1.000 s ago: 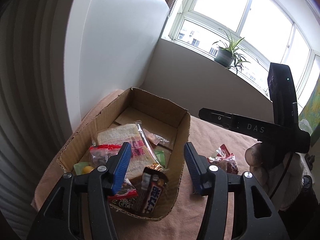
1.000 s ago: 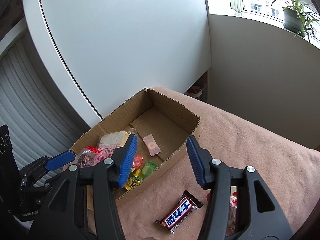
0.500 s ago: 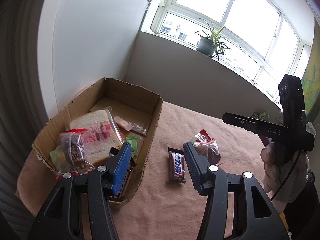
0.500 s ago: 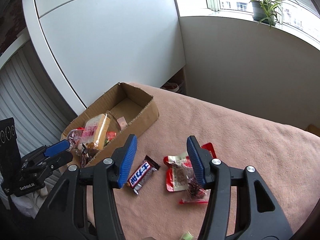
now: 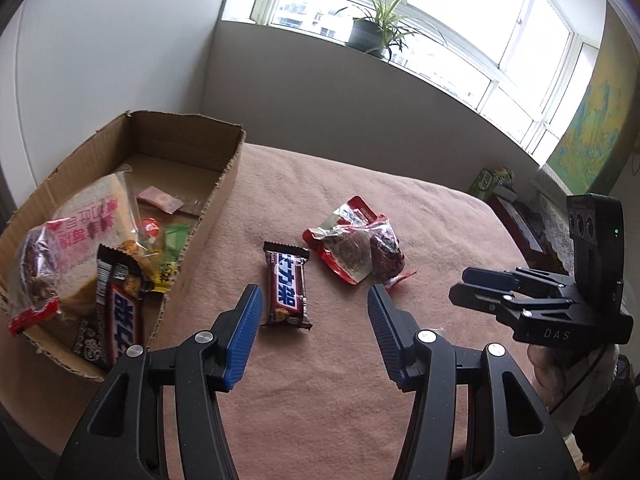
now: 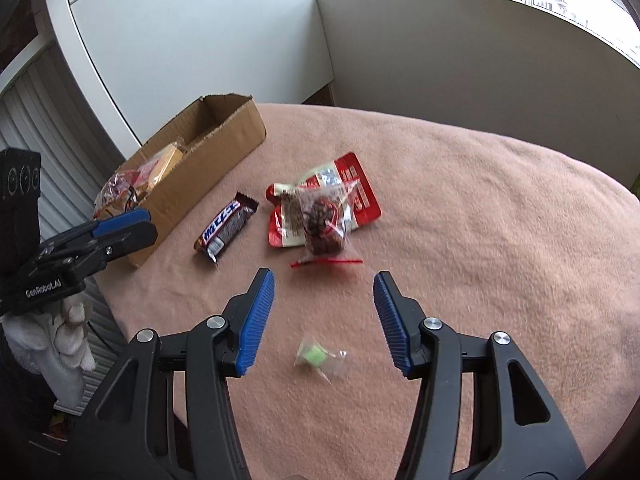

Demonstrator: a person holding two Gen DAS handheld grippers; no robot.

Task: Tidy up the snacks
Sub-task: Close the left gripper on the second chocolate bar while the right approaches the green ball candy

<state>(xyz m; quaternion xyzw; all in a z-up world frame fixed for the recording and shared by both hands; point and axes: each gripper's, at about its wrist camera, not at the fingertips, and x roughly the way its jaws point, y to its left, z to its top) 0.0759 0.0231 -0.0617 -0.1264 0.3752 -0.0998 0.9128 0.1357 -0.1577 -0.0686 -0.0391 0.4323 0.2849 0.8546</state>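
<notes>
Pink fleece blanket (image 6: 460, 208), cardboard box (image 5: 224, 176), windowsill plant (image 5: 372, 34), white wall (image 6: 200, 32)

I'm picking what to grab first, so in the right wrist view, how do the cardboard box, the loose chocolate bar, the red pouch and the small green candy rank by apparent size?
Largest to smallest:
1. cardboard box, though it lies farthest away
2. red pouch, partly covered by a clear bag
3. chocolate bar
4. green candy, smallest even though nearest the camera
</notes>
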